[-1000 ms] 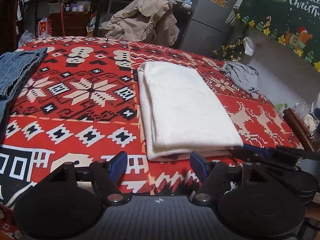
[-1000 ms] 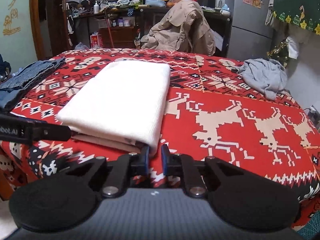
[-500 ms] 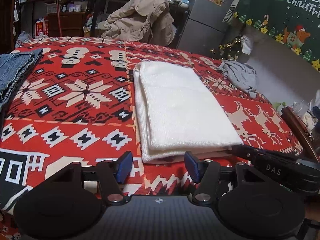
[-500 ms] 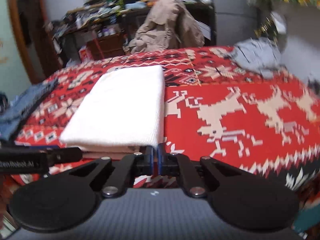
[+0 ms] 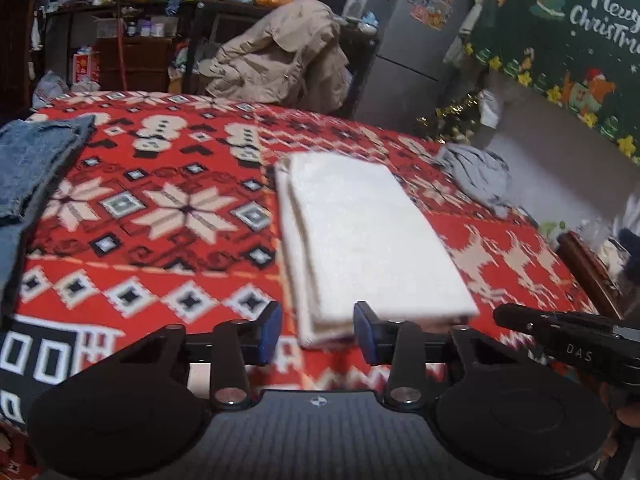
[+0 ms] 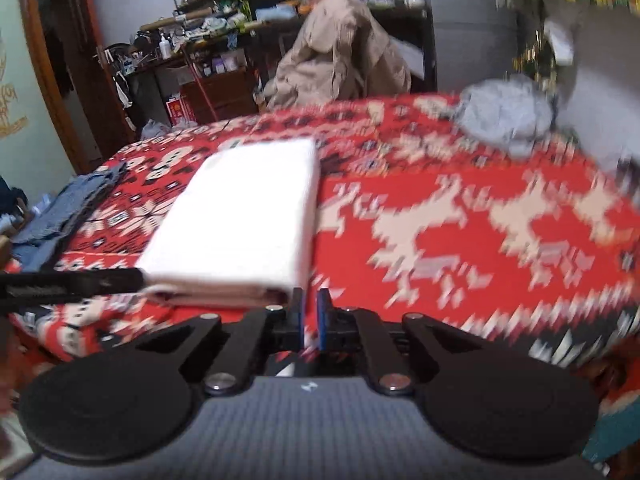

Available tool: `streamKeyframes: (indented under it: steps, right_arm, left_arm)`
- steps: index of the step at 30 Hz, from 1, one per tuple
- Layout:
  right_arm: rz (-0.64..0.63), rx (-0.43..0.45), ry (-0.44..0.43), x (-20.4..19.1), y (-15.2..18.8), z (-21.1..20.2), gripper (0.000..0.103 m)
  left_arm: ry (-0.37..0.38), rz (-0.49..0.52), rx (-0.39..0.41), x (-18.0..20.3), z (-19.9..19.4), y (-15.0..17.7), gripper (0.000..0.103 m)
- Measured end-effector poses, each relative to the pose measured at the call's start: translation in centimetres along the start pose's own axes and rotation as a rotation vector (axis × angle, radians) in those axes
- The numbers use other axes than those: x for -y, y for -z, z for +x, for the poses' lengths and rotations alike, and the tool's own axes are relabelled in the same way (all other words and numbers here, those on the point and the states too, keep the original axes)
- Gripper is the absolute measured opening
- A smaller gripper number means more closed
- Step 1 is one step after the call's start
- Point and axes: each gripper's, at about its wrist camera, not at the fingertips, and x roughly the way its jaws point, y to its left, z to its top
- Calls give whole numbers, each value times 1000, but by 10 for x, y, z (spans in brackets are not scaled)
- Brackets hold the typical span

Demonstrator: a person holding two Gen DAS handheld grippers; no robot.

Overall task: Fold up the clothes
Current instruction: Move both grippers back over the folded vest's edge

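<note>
Left wrist view: left gripper (image 5: 316, 332) level, jaws apart at the folded white garment (image 5: 368, 236); right gripper (image 6: 309, 320) nearly closed, empty.

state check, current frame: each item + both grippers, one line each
white cloth: folded flat, layered, lying on the red blanket
jeans: spread flat at the blanket's left edge
grey garment: crumpled, unfolded
beige coat: draped over furniture behind the bed
left gripper: jaws open, nothing held
right gripper: jaws nearly together, narrow gap, seemingly nothing between
</note>
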Motion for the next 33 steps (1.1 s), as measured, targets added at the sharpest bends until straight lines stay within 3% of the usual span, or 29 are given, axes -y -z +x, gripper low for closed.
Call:
streamKeyframes:
  steps: [4,7,12,19,20,22,24,26,28,33]
  right_arm:
    - [-56,-20,20,7,-9,24,7]
    - [-82,-25,7,3,-10,35,7]
    - [-142,-59,-20,-10,0,29,7]
    - [-18,13,-77,14,-18,4,11]
    - [-10,10,-82,14,-19,6,22]
    - [7,4,-91,14,-19,8,32]
    - [23,-3,-100,14,-20,11,33]
    - [39,-9,-109,13,-21,14,32]
    - [56,-15,-119,13,-22,16,21]
    - [96,-31,-142,13,-24,23,15]
  left_arm:
    - [-46,-61,-5,-17,11,-6,19]
    - [-37,-102,-43,-23,21,-4,10]
    - [-3,-92,-71,-19,18,1,10]
    - [14,-106,-12,-14,12,-16,10]
    - [15,-123,-6,-15,15,-20,11]
    - [34,-157,6,-14,20,-26,41]
    - [64,-173,5,-12,25,-30,45]
    - [57,-154,-17,-7,31,-30,41]
    - [35,-133,-54,-3,36,-26,25]
    - [50,-126,-69,-1,23,-12,20]
